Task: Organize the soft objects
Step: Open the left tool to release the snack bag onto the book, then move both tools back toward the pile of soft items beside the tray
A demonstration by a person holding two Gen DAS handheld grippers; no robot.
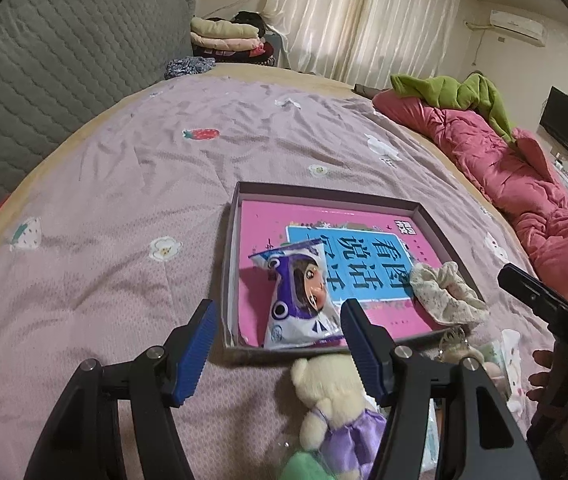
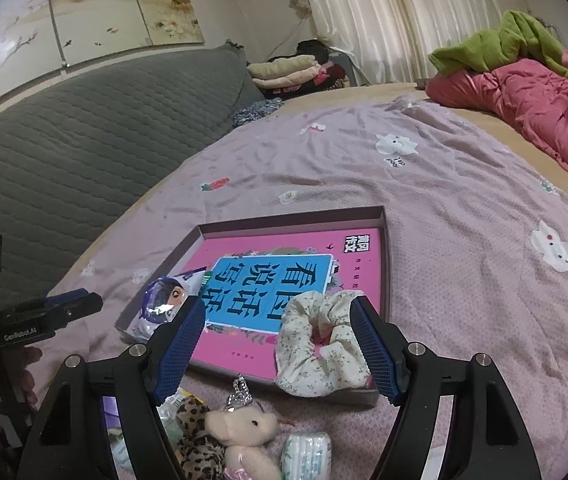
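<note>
On the bed (image 1: pixel 124 168), the shallow box (image 1: pixel 323 196) sits with the pink book (image 1: pixel 268 216) flat inside as its floor. Two soft items are already in: the doll packet (image 1: pixel 299 292) at the near left corner, and the floral scrunchie (image 2: pixel 315 344) draped over the near right rim, half hanging out (likely needs a nudge inward).

Your left gripper (image 1: pixel 278 340) has its jaws spread wide with nothing between them; it hovers over the near edge of the box above the packet. Your right gripper (image 2: pixel 276 344) is also released: the scrunchie sits in the gap, but the pads don't press on it.

Remaining pile lies just near of the box: cream bear in purple dress (image 1: pixel 331 396), leopard-print plush (image 2: pixel 198 436), pale crowned plush (image 2: pixel 244 428), white wrapped pack (image 2: pixel 307 452). They're clustered close to you, so reaches are short.

My read: roughly a third done. Next pick for the left is probably the cream bear, directly under its right finger.
</note>
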